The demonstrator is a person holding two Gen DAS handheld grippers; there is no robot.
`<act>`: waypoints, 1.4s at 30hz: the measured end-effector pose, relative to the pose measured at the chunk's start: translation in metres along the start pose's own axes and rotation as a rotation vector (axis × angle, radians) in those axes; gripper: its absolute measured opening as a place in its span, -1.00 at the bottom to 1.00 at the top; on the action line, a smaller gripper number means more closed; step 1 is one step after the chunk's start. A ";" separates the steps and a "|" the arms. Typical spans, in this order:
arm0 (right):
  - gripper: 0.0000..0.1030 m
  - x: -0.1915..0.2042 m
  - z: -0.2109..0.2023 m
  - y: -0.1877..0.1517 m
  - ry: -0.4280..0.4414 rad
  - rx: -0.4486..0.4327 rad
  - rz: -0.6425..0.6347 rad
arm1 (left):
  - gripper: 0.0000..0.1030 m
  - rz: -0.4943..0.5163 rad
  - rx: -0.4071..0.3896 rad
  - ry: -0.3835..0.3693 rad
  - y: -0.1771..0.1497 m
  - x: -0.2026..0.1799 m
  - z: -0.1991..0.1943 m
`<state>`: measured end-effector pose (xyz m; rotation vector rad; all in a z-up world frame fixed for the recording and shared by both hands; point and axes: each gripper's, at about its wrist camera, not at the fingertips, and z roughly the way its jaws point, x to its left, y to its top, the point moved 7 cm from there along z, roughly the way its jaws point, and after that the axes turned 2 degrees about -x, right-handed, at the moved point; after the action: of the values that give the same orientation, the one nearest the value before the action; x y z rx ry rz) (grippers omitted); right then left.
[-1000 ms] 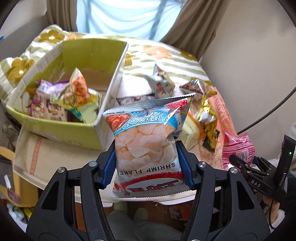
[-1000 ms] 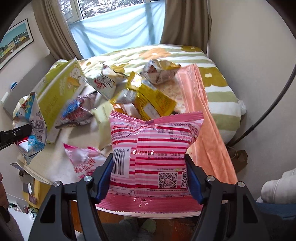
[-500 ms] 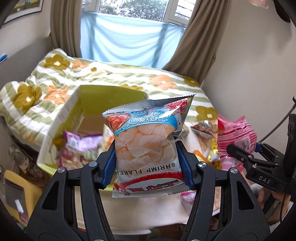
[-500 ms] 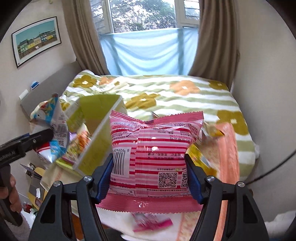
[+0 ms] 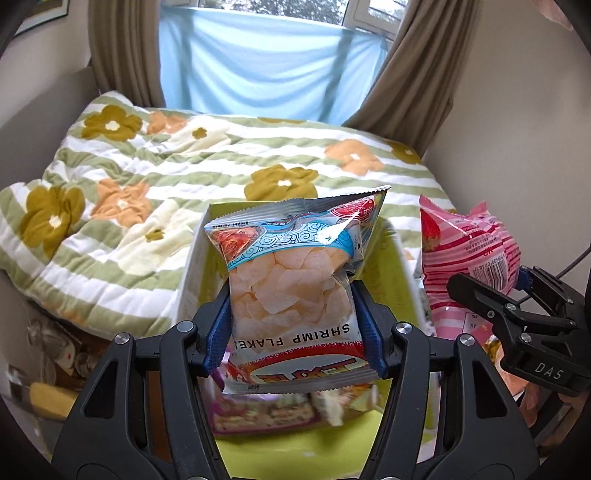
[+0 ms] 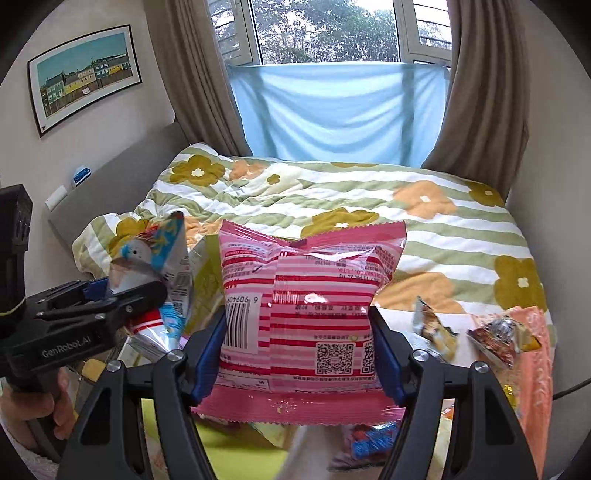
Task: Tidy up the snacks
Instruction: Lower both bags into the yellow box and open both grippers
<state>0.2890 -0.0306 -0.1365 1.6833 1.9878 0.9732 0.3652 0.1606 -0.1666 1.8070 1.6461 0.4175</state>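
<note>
My left gripper [image 5: 293,325] is shut on a Shrimp Flakes bag [image 5: 291,291] and holds it above the open yellow-green box [image 5: 391,280], which has several snack packs [image 5: 266,410] inside. My right gripper [image 6: 297,350] is shut on a pink striped snack bag [image 6: 306,310], held over the same box [image 6: 236,454]. In the left wrist view the pink bag [image 5: 465,258] hangs at the right. In the right wrist view the shrimp bag [image 6: 159,266] shows at the left.
A bed with a flowered green-striped quilt [image 5: 166,166] lies behind the box. Loose snack packs [image 6: 498,339] lie at the right on an orange cloth [image 6: 532,369]. Curtains and a window [image 6: 332,33] stand at the back.
Both grippers have lifted and moved left with their bags, from over the loose snacks to over the box. Both stay shut.
</note>
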 end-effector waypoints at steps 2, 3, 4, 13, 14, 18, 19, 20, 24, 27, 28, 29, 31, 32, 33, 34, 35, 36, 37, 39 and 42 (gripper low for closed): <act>0.29 0.006 0.013 0.004 -0.007 0.014 0.015 | 0.09 0.014 0.023 -0.004 0.005 0.012 0.015; 0.29 0.009 0.020 0.005 -0.012 0.022 0.022 | 0.09 0.023 0.035 -0.004 0.006 0.016 0.022; 0.29 0.010 0.025 0.006 -0.017 0.029 0.028 | 0.09 0.029 0.045 -0.004 0.006 0.017 0.028; 0.29 0.011 0.063 0.012 -0.041 0.095 0.058 | 0.33 0.051 0.113 0.000 0.004 0.031 0.072; 0.29 0.010 0.066 0.011 -0.041 0.101 0.058 | 0.55 0.054 0.118 0.016 0.004 0.031 0.074; 0.29 0.007 0.072 0.011 -0.031 0.116 0.063 | 0.91 0.054 0.108 0.055 0.002 0.034 0.072; 0.29 0.006 0.073 0.011 -0.026 0.122 0.064 | 0.91 0.053 0.108 0.064 0.001 0.036 0.071; 0.29 0.005 0.075 0.011 -0.021 0.126 0.065 | 0.92 0.052 0.111 0.072 0.000 0.038 0.070; 0.29 0.004 0.082 0.010 -0.017 0.140 0.054 | 0.92 0.040 0.113 0.096 -0.008 0.046 0.062; 0.29 0.006 0.087 0.009 -0.005 0.153 0.044 | 0.92 0.008 0.115 0.107 -0.015 0.054 0.057; 0.31 0.007 0.090 0.008 -0.001 0.158 0.040 | 0.92 -0.004 0.118 0.105 -0.017 0.056 0.057; 0.32 0.008 0.092 0.008 0.002 0.162 0.037 | 0.92 -0.014 0.120 0.104 -0.019 0.058 0.056; 0.32 0.011 0.096 0.009 0.022 0.159 0.037 | 0.92 -0.022 0.119 0.110 -0.020 0.059 0.053; 0.32 0.012 0.097 0.009 0.034 0.160 0.037 | 0.92 -0.024 0.115 0.117 -0.020 0.061 0.051; 0.32 0.014 0.099 0.010 0.042 0.161 0.035 | 0.92 -0.025 0.112 0.120 -0.020 0.061 0.049; 0.33 0.015 0.100 0.010 0.043 0.160 0.032 | 0.92 -0.026 0.110 0.121 -0.020 0.060 0.047; 0.36 0.016 0.101 0.009 0.042 0.159 0.029 | 0.91 -0.027 0.109 0.125 -0.021 0.060 0.046; 0.38 0.017 0.102 0.009 0.044 0.157 0.028 | 0.91 -0.027 0.109 0.129 -0.021 0.060 0.045; 0.48 0.017 0.103 0.008 0.048 0.155 0.032 | 0.91 -0.025 0.111 0.134 -0.022 0.060 0.044; 0.77 0.017 0.103 0.006 0.055 0.151 0.045 | 0.92 -0.020 0.116 0.144 -0.024 0.059 0.043; 0.78 0.017 0.097 0.003 0.061 0.143 0.047 | 0.92 -0.020 0.111 0.142 -0.028 0.056 0.039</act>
<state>0.3514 0.0126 -0.1994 1.8034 2.1113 0.9275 0.3778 0.2053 -0.2244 1.8771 1.8147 0.4626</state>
